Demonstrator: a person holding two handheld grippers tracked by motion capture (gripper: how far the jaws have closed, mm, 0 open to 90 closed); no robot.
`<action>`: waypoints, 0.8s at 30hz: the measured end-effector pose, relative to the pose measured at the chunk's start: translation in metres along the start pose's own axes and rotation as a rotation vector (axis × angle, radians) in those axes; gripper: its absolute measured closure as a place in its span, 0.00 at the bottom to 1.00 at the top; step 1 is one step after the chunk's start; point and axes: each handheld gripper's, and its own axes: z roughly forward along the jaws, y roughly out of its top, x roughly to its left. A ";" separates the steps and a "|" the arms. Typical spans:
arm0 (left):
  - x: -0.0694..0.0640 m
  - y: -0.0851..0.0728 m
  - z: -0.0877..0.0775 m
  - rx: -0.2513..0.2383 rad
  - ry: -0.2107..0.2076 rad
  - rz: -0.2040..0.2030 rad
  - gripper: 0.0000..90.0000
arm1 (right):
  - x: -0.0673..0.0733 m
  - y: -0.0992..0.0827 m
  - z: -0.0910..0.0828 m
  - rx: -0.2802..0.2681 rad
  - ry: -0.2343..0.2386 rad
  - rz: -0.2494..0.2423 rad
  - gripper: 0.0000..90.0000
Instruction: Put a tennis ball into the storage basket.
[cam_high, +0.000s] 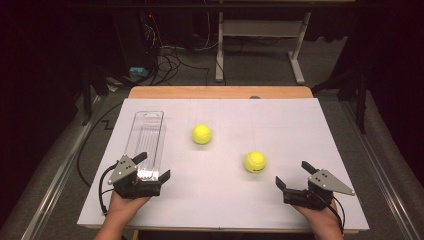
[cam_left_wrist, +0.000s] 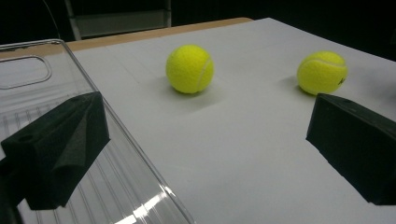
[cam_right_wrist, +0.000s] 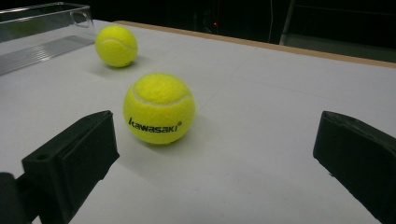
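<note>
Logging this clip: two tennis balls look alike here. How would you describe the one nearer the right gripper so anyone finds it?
Start at the white table. Right of the clear tray lie two yellow balls. Take the printed ball, just ahead of the open right gripper: it reads "kawasaki" in black, whereas the far ball shows no print.

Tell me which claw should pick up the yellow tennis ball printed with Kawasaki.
Right, probably. The right claw stands open nearest the printed yellow tennis ball, facing it; the left claw straddles the clear plastic tray.

Bright light falls on the white table (cam_high: 300, 130); the room behind is dark, shadows soft, pictures slightly blurred.
</note>
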 end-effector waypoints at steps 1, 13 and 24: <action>0.000 0.000 0.000 0.002 -0.001 -0.001 0.00 | 0.000 0.000 0.000 0.000 0.000 0.002 0.00; 0.002 -0.001 -0.003 -0.005 0.006 -0.016 0.00 | -0.001 -0.001 0.002 0.003 0.006 0.001 0.00; -0.006 0.007 0.002 0.019 -0.004 0.006 0.01 | 0.000 -0.002 0.002 0.012 0.005 -0.005 0.00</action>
